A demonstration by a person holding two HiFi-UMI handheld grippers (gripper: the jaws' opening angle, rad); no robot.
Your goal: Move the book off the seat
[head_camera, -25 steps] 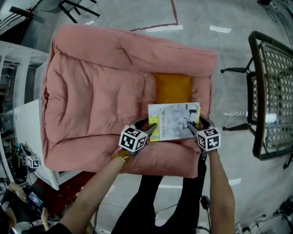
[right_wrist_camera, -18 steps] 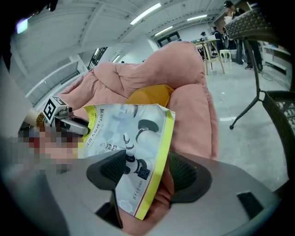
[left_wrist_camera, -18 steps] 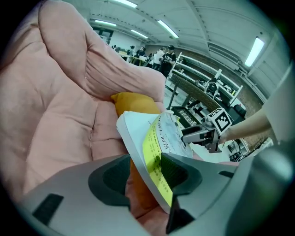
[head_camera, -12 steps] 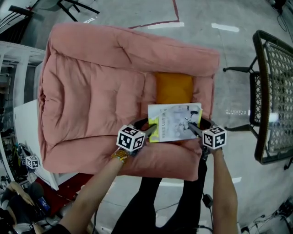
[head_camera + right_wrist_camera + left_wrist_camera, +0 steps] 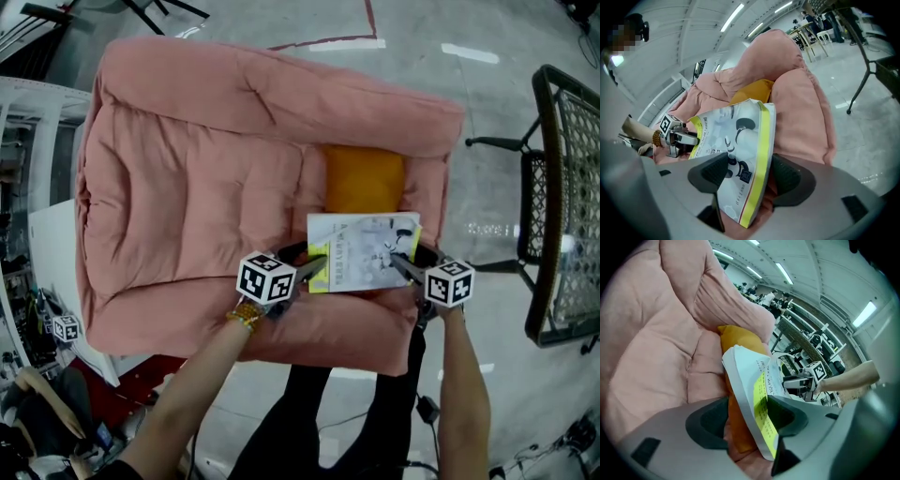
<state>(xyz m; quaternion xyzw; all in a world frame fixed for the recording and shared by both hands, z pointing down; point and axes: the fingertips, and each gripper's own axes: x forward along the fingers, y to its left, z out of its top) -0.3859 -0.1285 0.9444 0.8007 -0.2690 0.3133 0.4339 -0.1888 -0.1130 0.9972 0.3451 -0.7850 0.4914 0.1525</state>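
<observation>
A thin book [image 5: 366,251] with a white cover and yellow edge lies tilted on an orange cushion [image 5: 364,178] at the right front of the pink padded seat [image 5: 197,187]. My left gripper [image 5: 307,262] is at the book's left edge. Its jaws have just been opening and stand wide; the book [image 5: 750,371] is between them, with cushion showing between it and one pad. My right gripper [image 5: 412,261] is at the book's right edge, open, with the book [image 5: 736,136] between its jaws. One pad lies against the cover and a slim gap shows at the other.
A black wire-mesh metal chair [image 5: 567,187] stands on the grey floor to the right of the seat. A white shelf unit [image 5: 37,244] stands close on the left. The person's dark legs [image 5: 328,412] are right in front of the seat's front edge.
The view has drifted slightly, so seat and book sit a little to the right in the frame. Both grippers stay at the book's two edges; the book lies where it did.
</observation>
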